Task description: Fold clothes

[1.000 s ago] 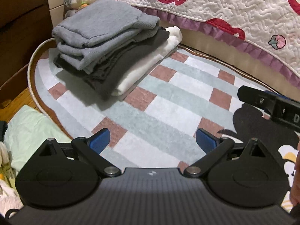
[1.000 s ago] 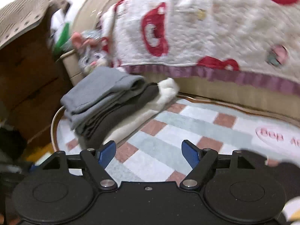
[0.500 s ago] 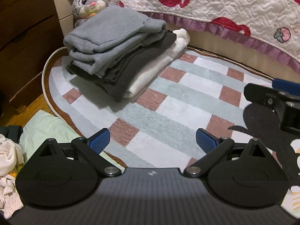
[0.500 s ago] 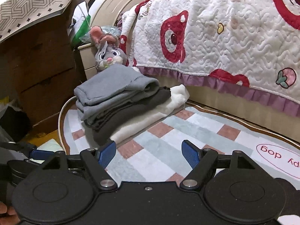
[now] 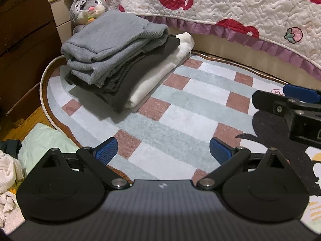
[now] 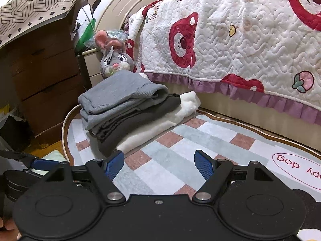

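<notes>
- Stack (image 5: 120, 60) of folded clothes sits at the far left end of the rug (image 5: 180, 108), close to the bed.
- Layers: grey knit (image 6: 120, 94) on top, dark grey piece (image 6: 138, 120) under it, cream piece (image 6: 160, 126) at the bottom, sticking out toward the bed side.
- Stack edges roughly aligned, top layer slightly rumpled.
- Left gripper (image 5: 162, 150): jaws wide apart, nothing between them, held over bare rug, well apart from the stack.
- Right gripper (image 6: 159, 164): jaws wide apart too, empty, pointing at the near edge of the stack, not touching.
- In the left view the right gripper enters from the right edge, above the rug.
- Plush rabbit (image 5: 86, 6) right behind the stack, against a pale cabinet.
- Quilt (image 6: 240, 40) with red bear print hangs over the bed edge, purple frill along the bottom.
- Brown dresser (image 6: 44, 80) left of the stack.
- Loose pale fabric (image 5: 10, 172) at lower left off the rug; probably unfolded laundry, view is too cropped to tell.
</notes>
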A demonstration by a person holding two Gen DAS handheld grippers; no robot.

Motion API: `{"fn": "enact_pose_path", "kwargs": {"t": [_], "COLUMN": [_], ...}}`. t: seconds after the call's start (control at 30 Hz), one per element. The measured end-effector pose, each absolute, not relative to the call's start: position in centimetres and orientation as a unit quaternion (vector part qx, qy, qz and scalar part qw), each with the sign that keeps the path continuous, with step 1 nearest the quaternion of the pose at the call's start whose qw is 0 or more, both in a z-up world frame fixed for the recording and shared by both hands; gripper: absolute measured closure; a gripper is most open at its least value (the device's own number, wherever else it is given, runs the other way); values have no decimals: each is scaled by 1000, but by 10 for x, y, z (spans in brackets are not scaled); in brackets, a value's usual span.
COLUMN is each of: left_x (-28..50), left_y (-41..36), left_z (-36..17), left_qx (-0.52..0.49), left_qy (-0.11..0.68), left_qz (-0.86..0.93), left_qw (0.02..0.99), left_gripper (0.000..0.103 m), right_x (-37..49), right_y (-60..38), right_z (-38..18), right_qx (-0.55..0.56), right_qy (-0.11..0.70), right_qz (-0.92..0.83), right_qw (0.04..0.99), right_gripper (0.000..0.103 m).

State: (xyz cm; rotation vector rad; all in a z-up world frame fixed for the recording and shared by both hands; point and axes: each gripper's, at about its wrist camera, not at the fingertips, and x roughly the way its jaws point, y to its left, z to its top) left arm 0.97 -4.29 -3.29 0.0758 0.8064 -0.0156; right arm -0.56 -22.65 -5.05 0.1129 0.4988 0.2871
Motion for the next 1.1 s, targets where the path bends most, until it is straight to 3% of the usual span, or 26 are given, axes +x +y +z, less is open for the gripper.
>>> {"fn": "enact_pose_path", "kwargs": {"t": [1.1], "left_x": [12], "left_y": [-41], "left_z": [-35], "left_qx": [42], "left_qy": [403], "left_qz": [-6], "left_qw": [914], "left_gripper": [4], "right_x": [-5], "right_y": [-219], "right_z": [-54], "right_qx": [50], "right_qy": [256], "right_qz": [141], "right_qw": [955], "right_gripper": [22]}}
